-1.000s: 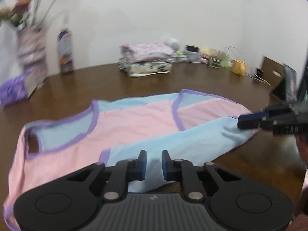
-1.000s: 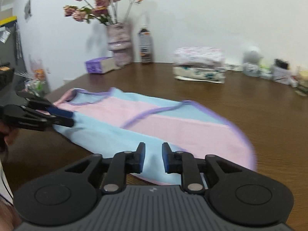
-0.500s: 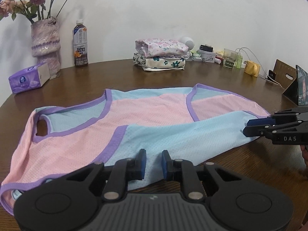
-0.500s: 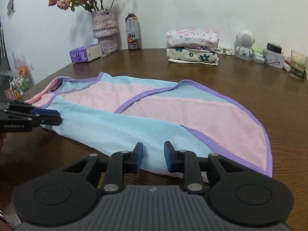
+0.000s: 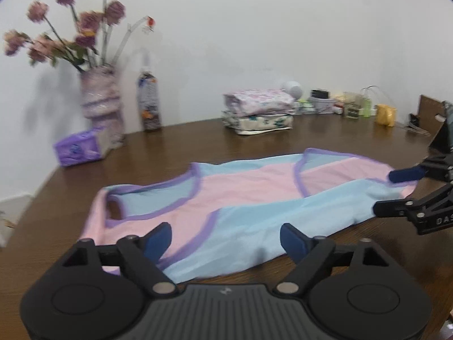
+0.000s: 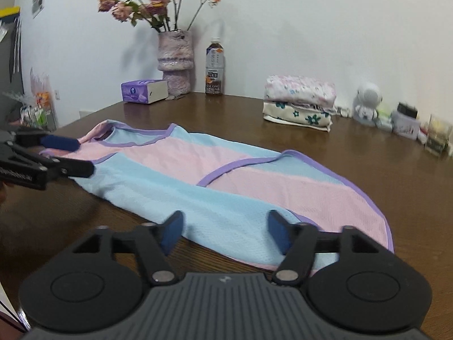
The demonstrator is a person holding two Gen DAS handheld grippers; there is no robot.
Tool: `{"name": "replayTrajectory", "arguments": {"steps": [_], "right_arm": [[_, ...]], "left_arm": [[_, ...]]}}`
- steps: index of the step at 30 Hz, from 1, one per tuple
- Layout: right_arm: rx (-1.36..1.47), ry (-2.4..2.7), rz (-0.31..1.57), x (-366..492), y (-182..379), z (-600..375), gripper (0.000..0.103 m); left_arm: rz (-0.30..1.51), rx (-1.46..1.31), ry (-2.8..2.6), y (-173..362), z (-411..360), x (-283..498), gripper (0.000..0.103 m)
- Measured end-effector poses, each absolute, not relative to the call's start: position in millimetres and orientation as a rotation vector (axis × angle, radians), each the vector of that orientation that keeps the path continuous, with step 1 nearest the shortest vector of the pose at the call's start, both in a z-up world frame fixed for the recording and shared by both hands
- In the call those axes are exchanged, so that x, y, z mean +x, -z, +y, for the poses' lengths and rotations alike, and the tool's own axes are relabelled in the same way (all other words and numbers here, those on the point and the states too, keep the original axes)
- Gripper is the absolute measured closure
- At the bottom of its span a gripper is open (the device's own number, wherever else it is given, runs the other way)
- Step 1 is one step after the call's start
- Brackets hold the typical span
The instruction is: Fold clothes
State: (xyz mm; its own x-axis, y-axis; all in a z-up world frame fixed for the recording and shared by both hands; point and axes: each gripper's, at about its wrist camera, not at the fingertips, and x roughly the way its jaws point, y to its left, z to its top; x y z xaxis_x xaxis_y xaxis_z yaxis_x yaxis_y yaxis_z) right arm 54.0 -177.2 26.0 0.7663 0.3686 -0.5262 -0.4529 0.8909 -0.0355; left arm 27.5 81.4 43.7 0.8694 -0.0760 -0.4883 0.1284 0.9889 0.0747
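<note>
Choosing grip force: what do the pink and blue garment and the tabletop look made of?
Garment: looks like thin synthetic mesh, matte; fine holes show in the weave, with purple binding on the edges. Tabletop: dark brown wood or wood veneer, smooth and semi-gloss; it shows faint reflections.

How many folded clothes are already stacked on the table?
2: a pink floral folded cloth lies on a cream folded cloth with teal flowers, at the brown wooden table's far side. More may be hidden.
</note>
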Motion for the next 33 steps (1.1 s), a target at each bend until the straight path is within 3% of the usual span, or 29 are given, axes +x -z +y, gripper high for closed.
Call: {"name": "replayTrajectory", "arguments": {"steps": [3, 5, 13, 33], "right_arm": [[-0.206, -0.423, 0.518, 48, -25, -166, 0.016], [-0.206, -0.403, 0.511, 43, -25, -160, 0.001], [-0.143, -0.352, 0.537, 33, -18, -155, 0.000], [-0.112, -0.312, 0.578, 31, -11, -148, 0.000]], "left_arm": [[0.485, 0.109, 0.056, -46, 90, 14, 0.010], [0.485, 0.049, 0.037, -43, 97, 7, 0.007], [0.515, -0.074, 0.030, -27, 109, -7, 0.000], [0.531, -0.098, 0.014, -21, 130, -14, 0.000]]}}
